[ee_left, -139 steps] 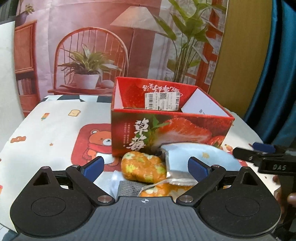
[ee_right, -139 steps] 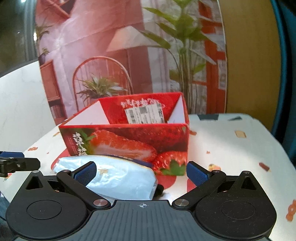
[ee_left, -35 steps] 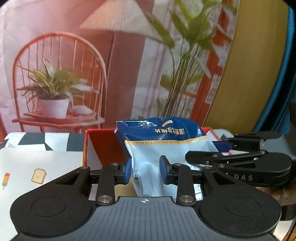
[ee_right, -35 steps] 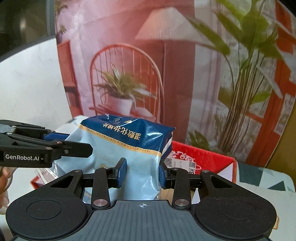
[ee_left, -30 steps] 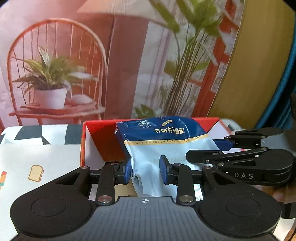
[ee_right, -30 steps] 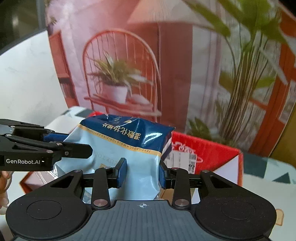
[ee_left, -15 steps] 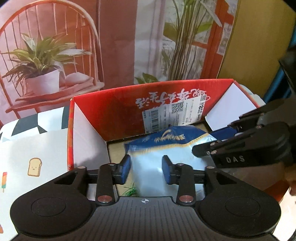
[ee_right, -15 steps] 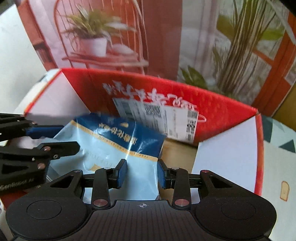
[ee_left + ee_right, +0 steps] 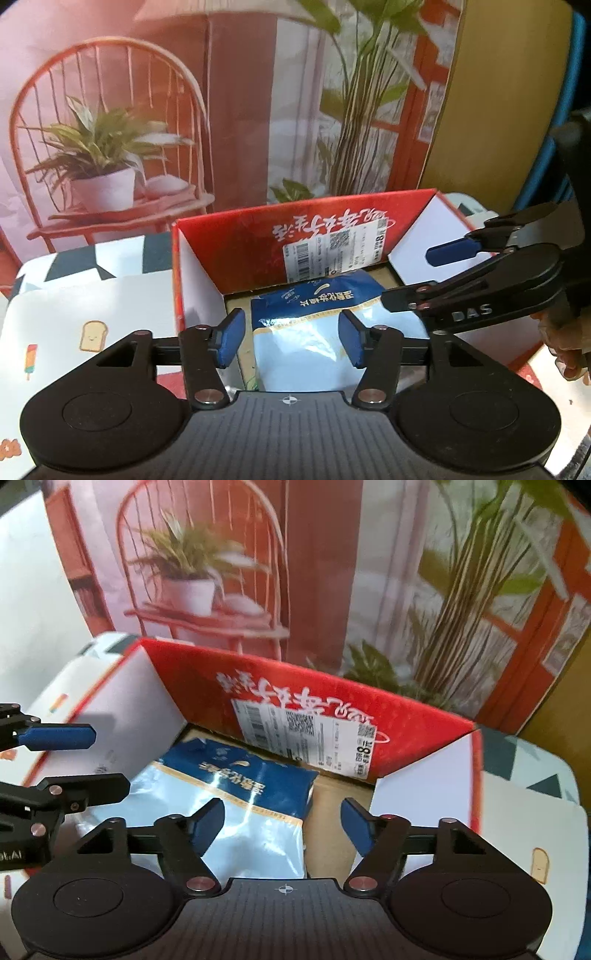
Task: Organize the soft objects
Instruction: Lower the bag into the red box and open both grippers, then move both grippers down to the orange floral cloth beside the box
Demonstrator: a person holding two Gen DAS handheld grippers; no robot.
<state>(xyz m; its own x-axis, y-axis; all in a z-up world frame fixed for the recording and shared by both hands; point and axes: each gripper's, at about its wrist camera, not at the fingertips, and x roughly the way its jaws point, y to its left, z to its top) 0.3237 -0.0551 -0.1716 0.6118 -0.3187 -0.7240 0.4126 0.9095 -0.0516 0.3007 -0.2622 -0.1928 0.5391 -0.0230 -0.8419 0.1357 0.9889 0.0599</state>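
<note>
Change: a second ago I held the blue and pale-blue glossy plastic pack of cotton pads upright between both grippers, above the red cardboard strawberry box; now it lies flat on the brown floor of that box.
Left gripper: my jaws have just been opening and stand about half spread; the pack's near end lies between them, but the blue pads are clear of it on both sides, so I hold nothing.
Right gripper: its jaws have just been opening too, a little wider; the pack's right edge sits between them, untouched as far as I can see.
Pack's place: inside the box, its dark-blue printed end toward the far wall with the white barcode label, nearer the box's left wall in the right wrist view, with bare floor showing toward the right wall.
Meaning for the task: I judge this item is stowed and released.
Next, as a judgement: both grippers must lift out over the near rim without snagging the slack film, then go for another soft item; none shows now.
</note>
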